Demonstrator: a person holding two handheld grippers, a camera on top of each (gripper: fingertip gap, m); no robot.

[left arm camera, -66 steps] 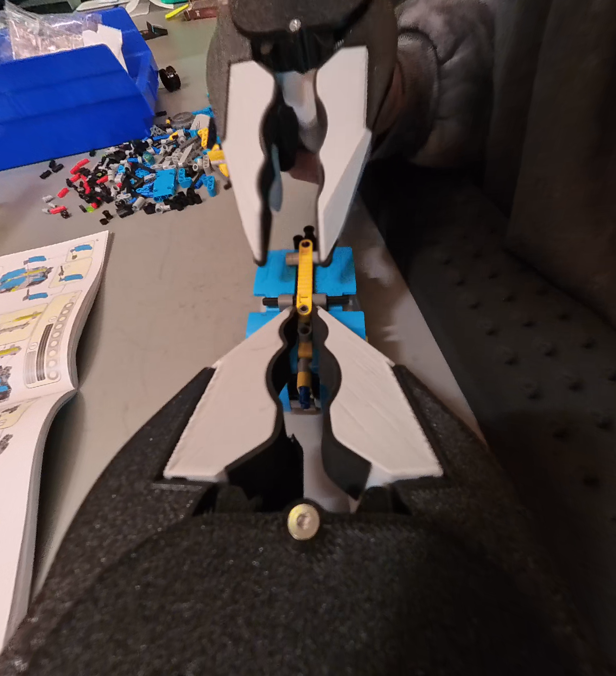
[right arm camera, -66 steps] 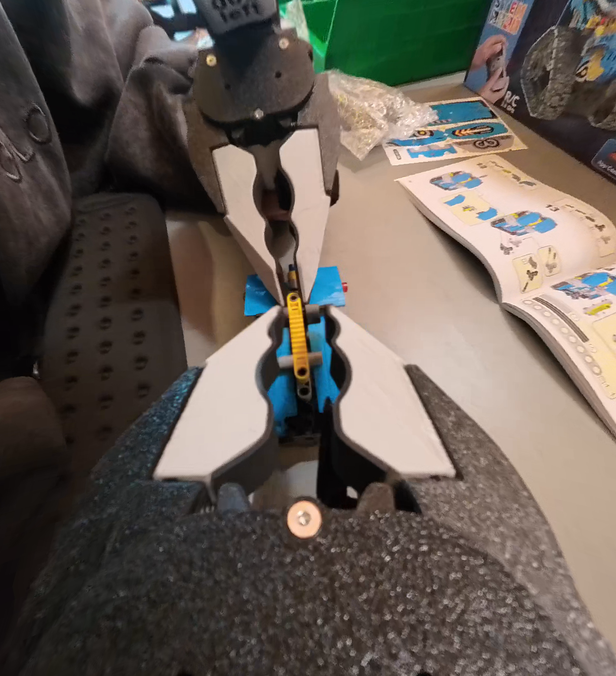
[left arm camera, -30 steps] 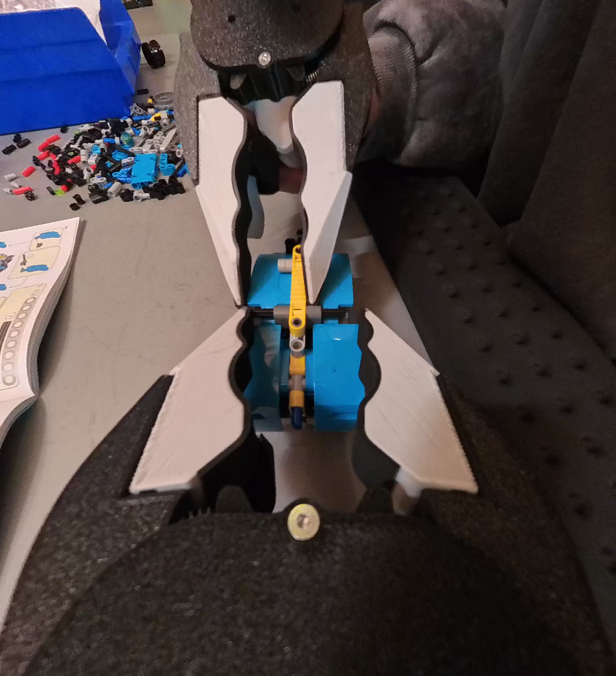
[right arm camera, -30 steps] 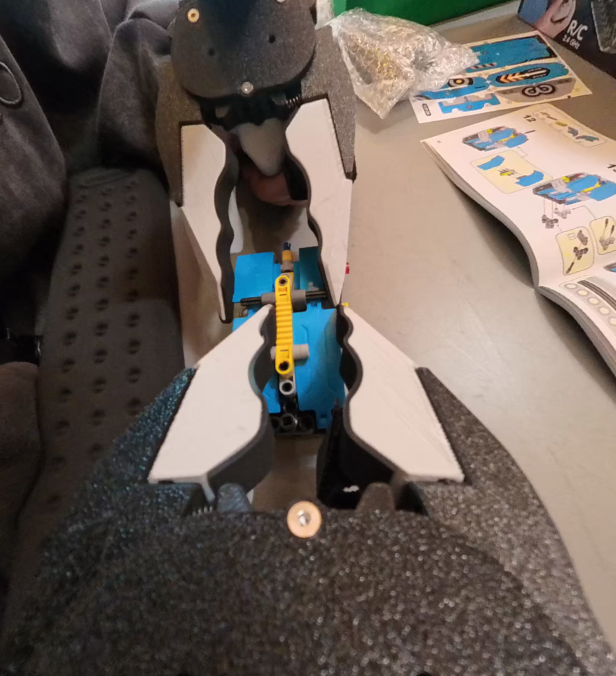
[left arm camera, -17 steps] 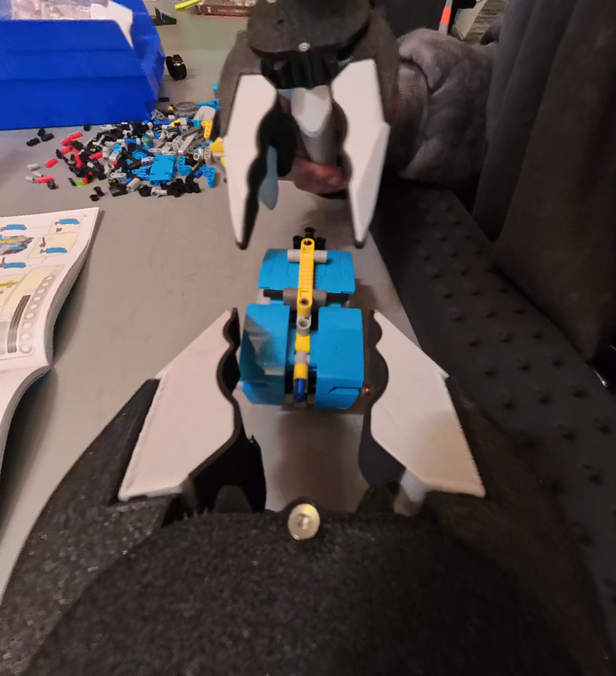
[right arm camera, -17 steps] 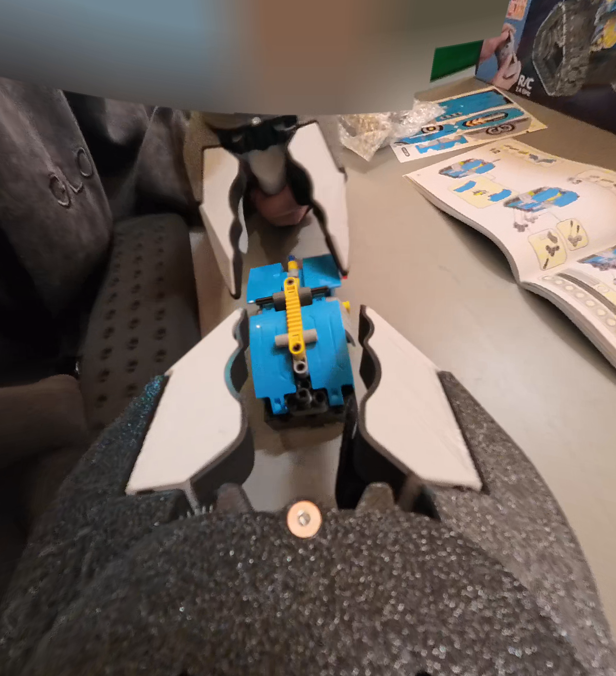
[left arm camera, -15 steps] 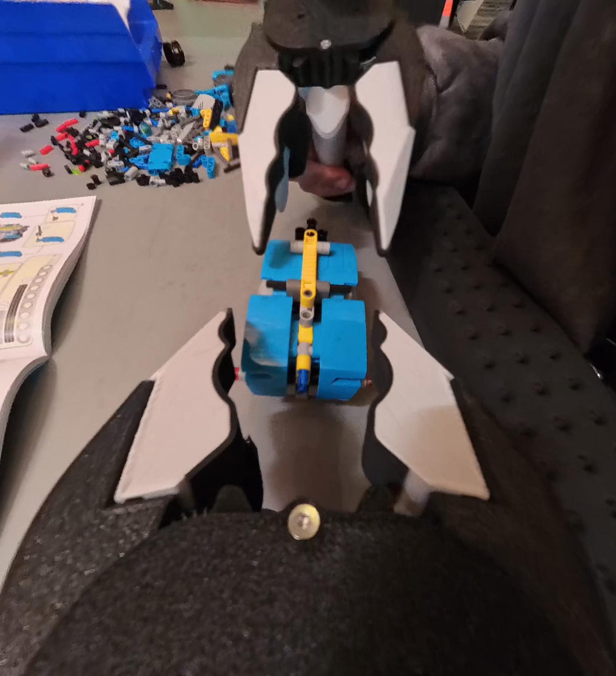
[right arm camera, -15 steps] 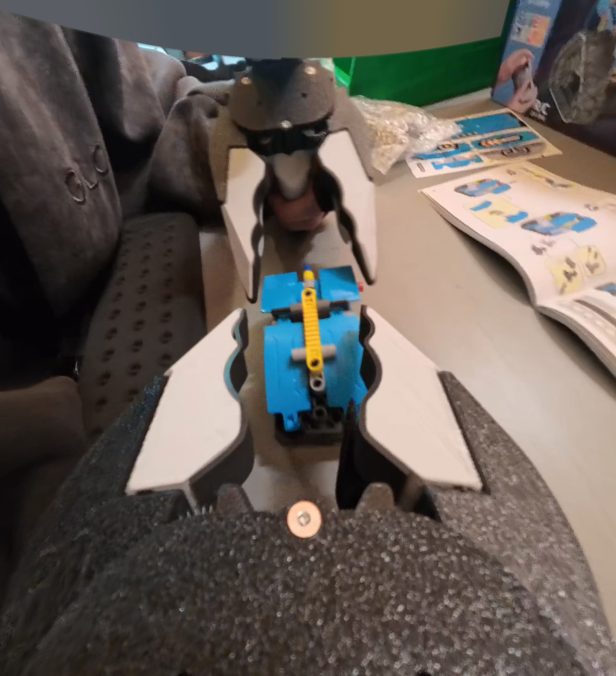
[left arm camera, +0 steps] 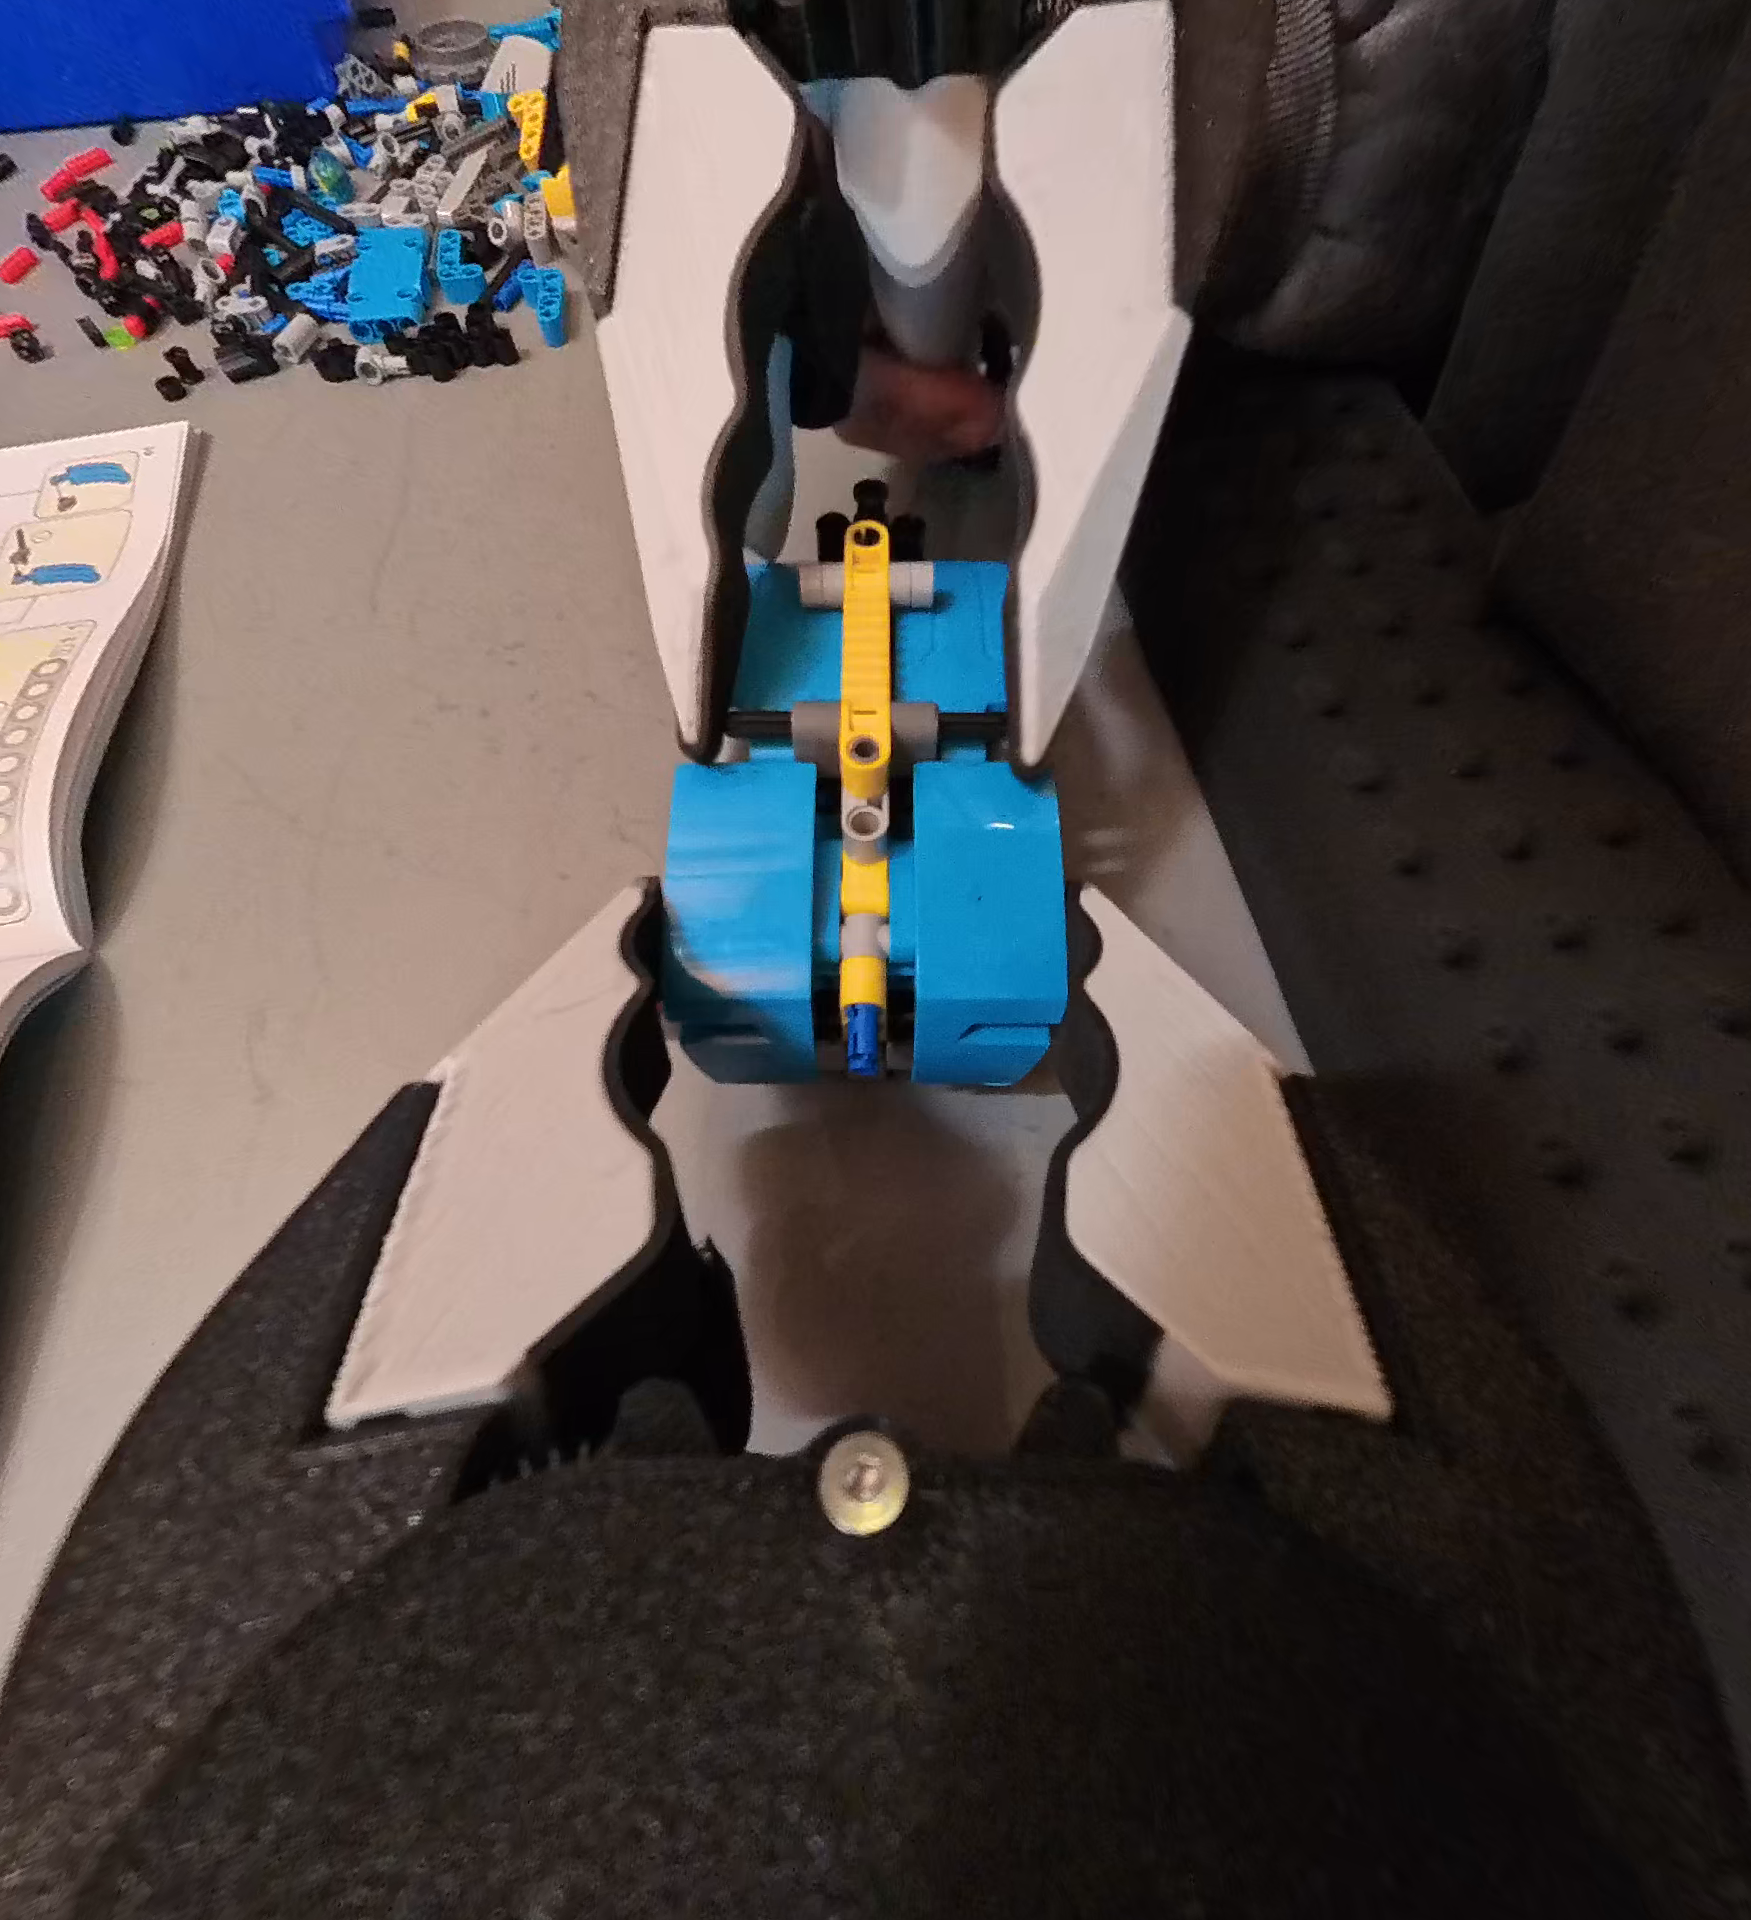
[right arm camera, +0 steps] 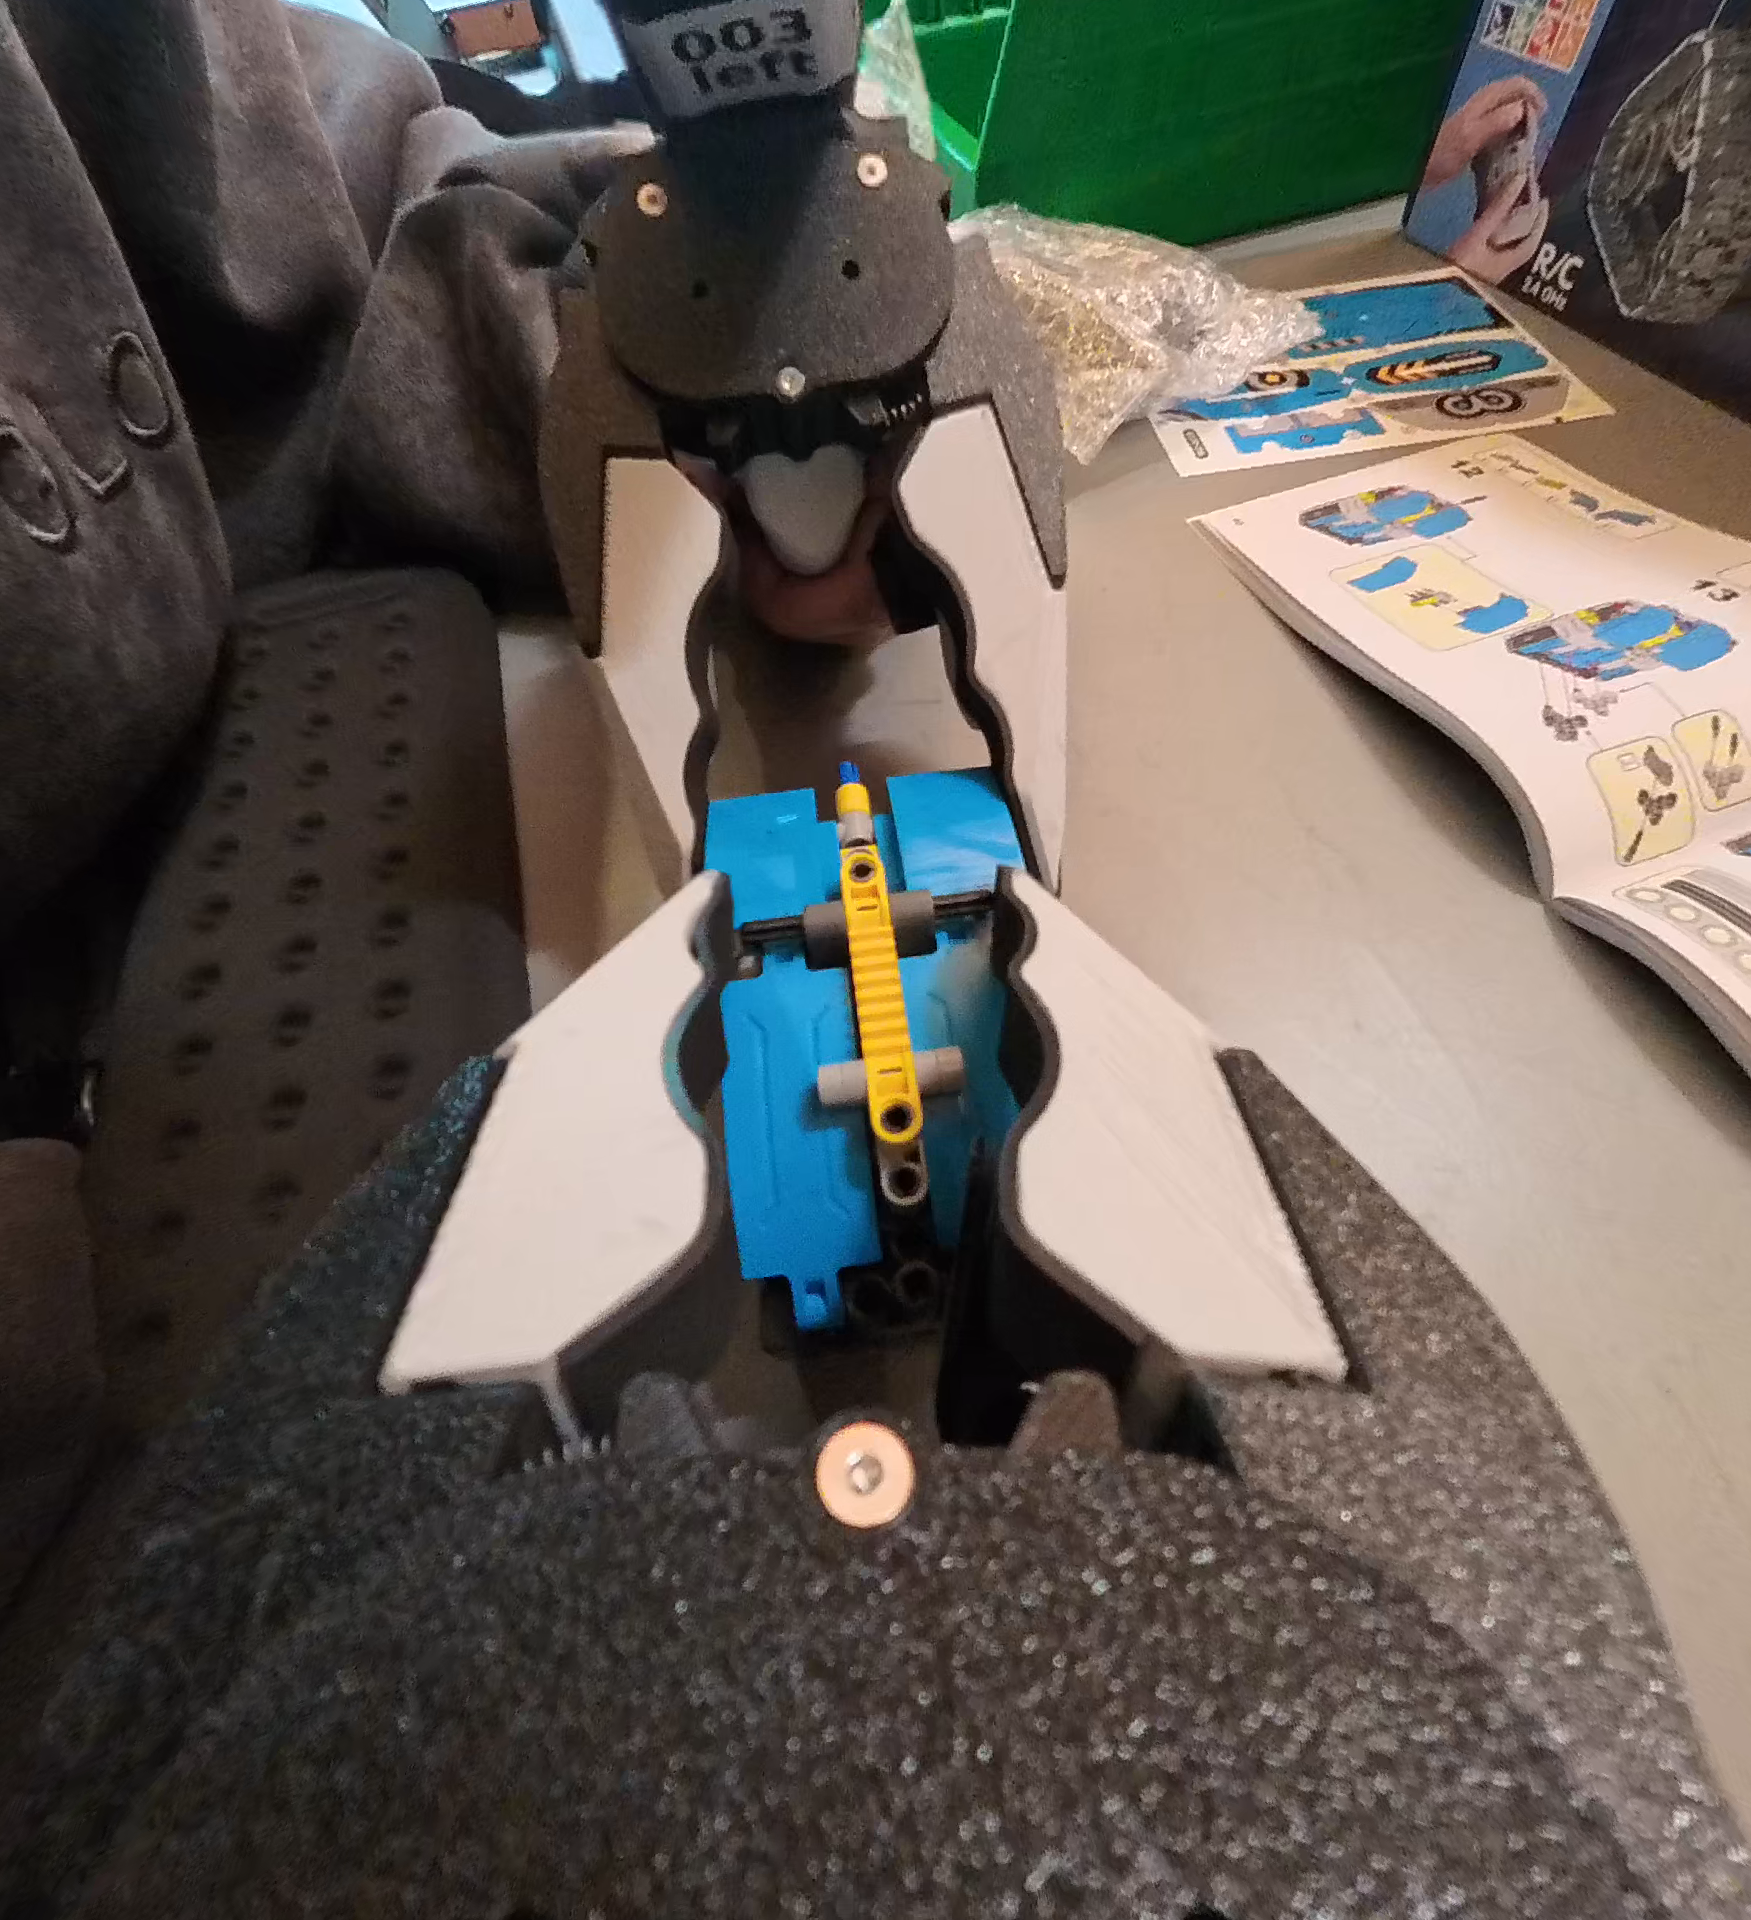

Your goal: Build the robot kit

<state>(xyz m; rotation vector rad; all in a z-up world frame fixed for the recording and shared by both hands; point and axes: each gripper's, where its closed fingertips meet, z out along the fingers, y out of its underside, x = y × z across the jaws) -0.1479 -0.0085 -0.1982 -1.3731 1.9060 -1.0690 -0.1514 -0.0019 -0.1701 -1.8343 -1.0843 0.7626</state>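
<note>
A blue brick model (left arm camera: 866, 831) with a ribbed yellow beam (left arm camera: 866, 644) along its top sits on the grey worktop (left arm camera: 383, 727), near the edge. The left gripper (left arm camera: 866, 914) is spread wide, its white fingers flanking the model's rounded near end; whether they touch is unclear. The right gripper (right arm camera: 866, 894) straddles the opposite end, fingers parted and close against its sides; contact is hidden. An open booklet (right arm camera: 1577, 707), cut off by the frame, and a heap of small loose pieces (left arm camera: 279, 239) lie well apart.

Model (left arm camera: 866, 831) btwn both grippers' fingers (left arm camera: 538, 1143)
</note>
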